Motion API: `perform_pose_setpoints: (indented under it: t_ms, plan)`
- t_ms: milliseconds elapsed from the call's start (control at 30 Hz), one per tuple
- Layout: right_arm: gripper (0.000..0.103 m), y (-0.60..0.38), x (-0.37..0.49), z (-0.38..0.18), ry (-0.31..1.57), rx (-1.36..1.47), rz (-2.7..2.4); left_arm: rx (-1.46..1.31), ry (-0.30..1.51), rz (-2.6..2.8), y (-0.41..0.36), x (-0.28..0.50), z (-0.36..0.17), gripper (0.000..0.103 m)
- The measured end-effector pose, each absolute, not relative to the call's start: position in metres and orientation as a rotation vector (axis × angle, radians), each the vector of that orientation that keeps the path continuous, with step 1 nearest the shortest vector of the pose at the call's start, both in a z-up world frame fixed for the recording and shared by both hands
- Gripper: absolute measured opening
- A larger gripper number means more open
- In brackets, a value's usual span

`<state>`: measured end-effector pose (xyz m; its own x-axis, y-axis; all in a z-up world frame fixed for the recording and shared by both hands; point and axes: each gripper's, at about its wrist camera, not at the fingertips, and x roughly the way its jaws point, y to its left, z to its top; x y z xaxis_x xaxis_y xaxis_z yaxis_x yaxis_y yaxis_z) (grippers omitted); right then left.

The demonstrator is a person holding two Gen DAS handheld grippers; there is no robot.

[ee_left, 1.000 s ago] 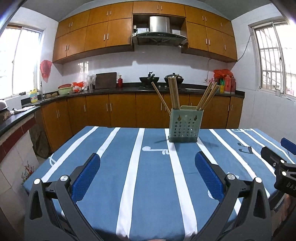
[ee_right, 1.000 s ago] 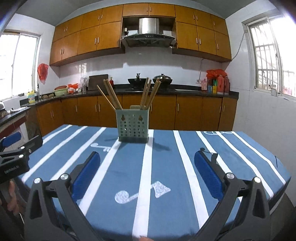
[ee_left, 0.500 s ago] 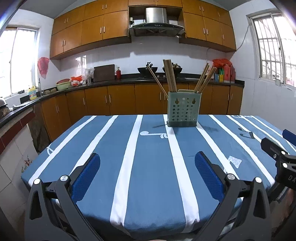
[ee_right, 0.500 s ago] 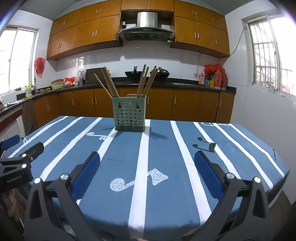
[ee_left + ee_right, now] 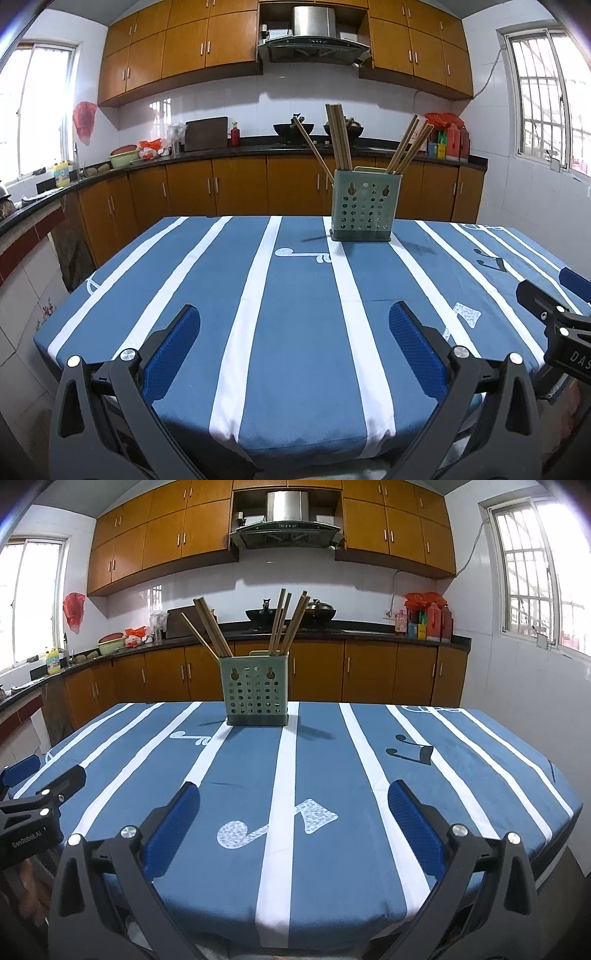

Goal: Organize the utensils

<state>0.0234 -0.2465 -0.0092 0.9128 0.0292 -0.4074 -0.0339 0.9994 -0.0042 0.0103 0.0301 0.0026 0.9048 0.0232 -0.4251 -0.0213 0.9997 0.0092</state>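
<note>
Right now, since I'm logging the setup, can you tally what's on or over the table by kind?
Green utensil holder: 1
Chopstick groups standing in it: 2, left group and right group; the sticks overlap, so their exact number is unclear
Grippers: 2, left gripper and right gripper, both open
Total: 5

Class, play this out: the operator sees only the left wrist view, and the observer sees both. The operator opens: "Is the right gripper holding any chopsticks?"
Observer: No. The right gripper is open, with nothing between its blue pads.
Operator: What shows between its fingers?
Observer: A whole speckled white music note printed on the tablecloth.
Operator: Anything on the outer side of my left gripper?
Observer: A label reading GenRobot.AI.
</note>
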Motion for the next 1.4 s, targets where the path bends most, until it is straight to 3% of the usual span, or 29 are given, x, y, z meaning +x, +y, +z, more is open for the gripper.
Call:
perform_pose_setpoints:
  t_ms: [1400]
  plan:
    - [0.099,-0.2449,0.0227,-0.0118,0.422,-0.01,0.031,0.0,0.446,0.018,0.0283,0.0117,-0.0011,0.101]
